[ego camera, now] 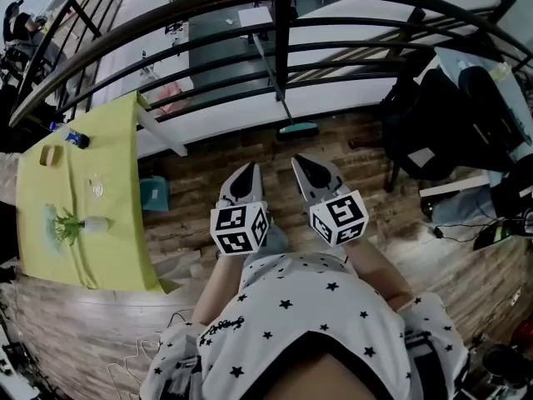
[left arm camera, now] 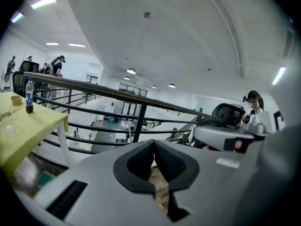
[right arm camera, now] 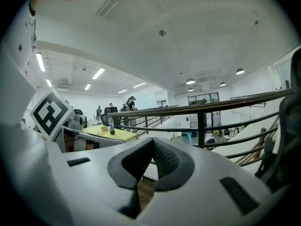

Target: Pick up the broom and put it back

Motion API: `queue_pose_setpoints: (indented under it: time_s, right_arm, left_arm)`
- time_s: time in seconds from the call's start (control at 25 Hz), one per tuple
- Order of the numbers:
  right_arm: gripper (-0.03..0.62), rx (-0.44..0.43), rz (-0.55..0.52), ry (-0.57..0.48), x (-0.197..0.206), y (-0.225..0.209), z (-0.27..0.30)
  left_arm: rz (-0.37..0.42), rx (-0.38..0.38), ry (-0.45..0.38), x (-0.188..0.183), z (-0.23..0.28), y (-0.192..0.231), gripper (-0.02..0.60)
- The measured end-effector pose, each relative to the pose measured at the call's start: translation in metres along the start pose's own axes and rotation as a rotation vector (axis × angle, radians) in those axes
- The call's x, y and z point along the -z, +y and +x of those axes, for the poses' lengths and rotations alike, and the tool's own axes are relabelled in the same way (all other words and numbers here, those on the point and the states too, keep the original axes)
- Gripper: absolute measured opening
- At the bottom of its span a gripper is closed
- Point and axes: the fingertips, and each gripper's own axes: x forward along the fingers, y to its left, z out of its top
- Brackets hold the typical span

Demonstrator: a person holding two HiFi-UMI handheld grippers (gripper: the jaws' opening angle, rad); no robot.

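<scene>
A curved black railing (ego camera: 282, 32) is seen across the top of the head view, with a wooden plank floor (ego camera: 208, 161) spread beneath it. A yellow-green table (ego camera: 117, 223) is set at the left, its far end near the rails. A dark chair (ego camera: 433, 115) piled with black bags is placed at the right.

The broom (ego camera: 297, 128) is leaned against the railing just right of the centre post. Its teal head is rested on the floor at the foot of the rails, and its thin handle is angled up and to the left across them. It is touched by neither gripper, being well ahead of both.

The left gripper (ego camera: 244, 182) and the right gripper (ego camera: 312, 175) are held side by side in front of the person, pointed toward the rails. In each gripper's own view the jaws are pressed together at the tips, with nothing caught between them — only floor is seen through the gap behind the tips.

A small teal bin (ego camera: 155, 194) is tucked beside the table, and a bottle (ego camera: 75, 137) is laid on the tabletop.
</scene>
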Motion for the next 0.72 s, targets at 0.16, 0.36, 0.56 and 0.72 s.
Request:
queue_pose_setpoints:
  time_s: [0.16,0.36,0.56,0.72]
  right_arm:
    - [-0.006,0.016,0.003,-0.002,-0.007,-0.009,0.03]
    - [-0.006,0.04,0.002,-0.001,-0.013,-0.02,0.066]
    - [-0.006,0.057,-0.003,0.005,-0.018,-0.026,0.101]
    - [-0.006,0.064,-0.008,0.008,-0.019,-0.028,0.125]
  left_arm:
    - [0.007,0.019,0.006,-0.014,0.023,0.02,0.011]
    - [0.016,0.042,0.015,-0.028,0.049,0.044,0.011]
    - [0.019,0.059,0.027,-0.04,0.07,0.07,0.011]
    - [0.018,0.064,0.03,-0.046,0.085,0.09,0.011]
